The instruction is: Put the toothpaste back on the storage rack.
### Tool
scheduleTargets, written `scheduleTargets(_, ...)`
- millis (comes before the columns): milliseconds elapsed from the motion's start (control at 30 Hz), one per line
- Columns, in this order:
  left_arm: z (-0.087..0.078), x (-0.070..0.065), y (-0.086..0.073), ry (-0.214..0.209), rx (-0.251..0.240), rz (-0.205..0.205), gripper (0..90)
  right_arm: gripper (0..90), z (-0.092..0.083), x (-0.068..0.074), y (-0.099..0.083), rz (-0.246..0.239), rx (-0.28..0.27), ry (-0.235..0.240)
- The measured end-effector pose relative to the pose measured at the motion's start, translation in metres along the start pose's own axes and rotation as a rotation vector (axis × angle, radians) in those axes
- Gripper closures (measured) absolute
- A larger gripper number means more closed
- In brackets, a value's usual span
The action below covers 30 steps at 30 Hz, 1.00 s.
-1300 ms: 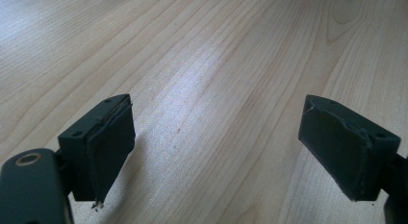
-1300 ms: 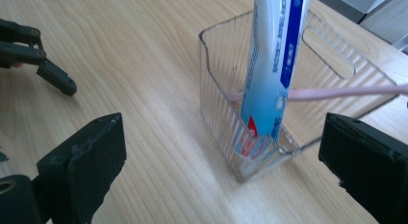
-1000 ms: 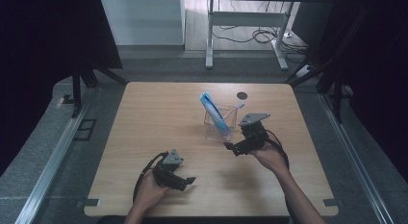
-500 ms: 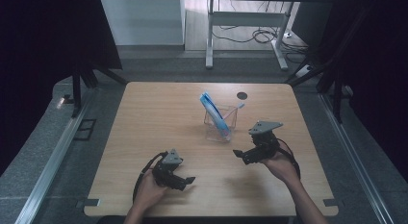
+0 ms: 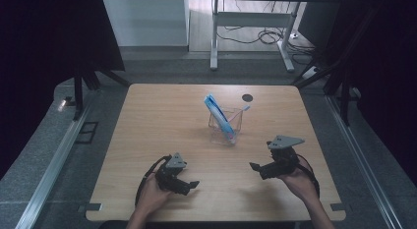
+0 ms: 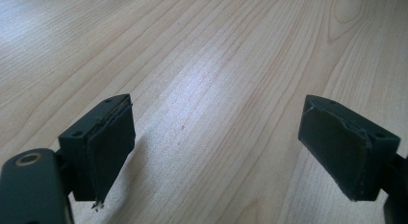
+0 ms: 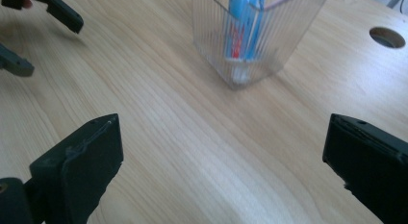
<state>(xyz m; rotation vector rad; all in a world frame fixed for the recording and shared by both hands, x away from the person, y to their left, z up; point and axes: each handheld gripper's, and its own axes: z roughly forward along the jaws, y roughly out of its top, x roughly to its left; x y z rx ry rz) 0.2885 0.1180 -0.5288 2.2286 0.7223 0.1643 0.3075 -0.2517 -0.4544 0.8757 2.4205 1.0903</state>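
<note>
My left tool (image 5: 189, 186) sits low at the near edge of the table (image 5: 147, 121), jaws spread wide, nothing between them, my hand (image 5: 150, 198) wrapped behind it. My right tool (image 5: 255, 166) is held just above the wood, near right, jaws also wide apart and empty, pointing left. Clear ribbed plastic cup (image 5: 225, 126) stands mid-table, well apart from both tools, holding a blue tube (image 5: 216, 110) leaning upright. Table is pale woodgrain with a round hole (image 5: 247, 98).

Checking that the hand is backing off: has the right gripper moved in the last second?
Yes. The right gripper has pulled away from the clear holder, toward the table's near edge and slightly rightward; its jaws are open.
</note>
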Motion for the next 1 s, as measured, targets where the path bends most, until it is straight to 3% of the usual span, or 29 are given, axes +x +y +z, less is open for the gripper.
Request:
scheduleTargets(300, -0.005, 0.001, -0.007, 0.012, -0.006, -0.024, 13.0, 0.6, 0.005, 0.004, -0.031, 0.016, 0.026, -0.035)
scheduleTargets(567, -0.003, 0.001, -0.008, 0.026, 0.011, -0.011, 13.1, 0.9, 0.015, 0.009, -0.055, 0.042, 0.018, -0.018)
scheduleTargets(1000, 0.001, 0.0, -0.007, 0.046, 0.045, 0.0, 13.1, 0.3, 0.029, 0.015, -0.077, 0.034, 0.098, -0.008)
